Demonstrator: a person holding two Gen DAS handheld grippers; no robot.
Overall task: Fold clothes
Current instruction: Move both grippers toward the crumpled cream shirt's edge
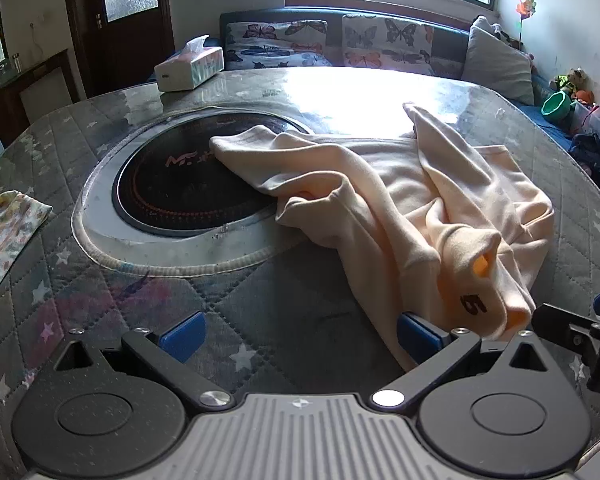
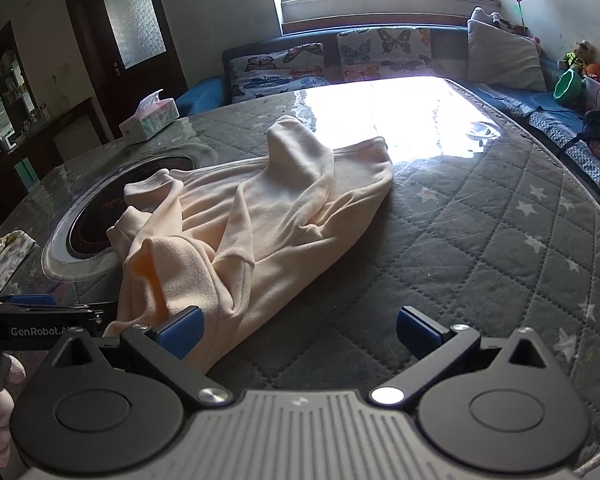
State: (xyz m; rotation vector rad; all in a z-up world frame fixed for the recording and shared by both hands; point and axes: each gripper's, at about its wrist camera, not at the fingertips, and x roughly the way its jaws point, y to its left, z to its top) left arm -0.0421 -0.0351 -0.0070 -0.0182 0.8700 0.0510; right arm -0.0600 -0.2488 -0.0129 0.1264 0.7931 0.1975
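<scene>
Your cream garment [image 1: 400,200] lies crumpled on the quilted bench [image 2: 500,240], one sleeve draped over the round black hob [image 1: 180,188], so by the look of it no fold is made yet. Your left tongs [image 1: 300,336] and right tongs [image 2: 300,330] both gape wide and hold nothing, at the cloth's near edge; spreading it flat comes first.

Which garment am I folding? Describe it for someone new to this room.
On the quilted star-patterned table, beside the round black cooktop, lies a crumpled peach sweatshirt. Unlike the floral cloth at the table's left edge, it is plain, with "5" printed near its hem.
</scene>
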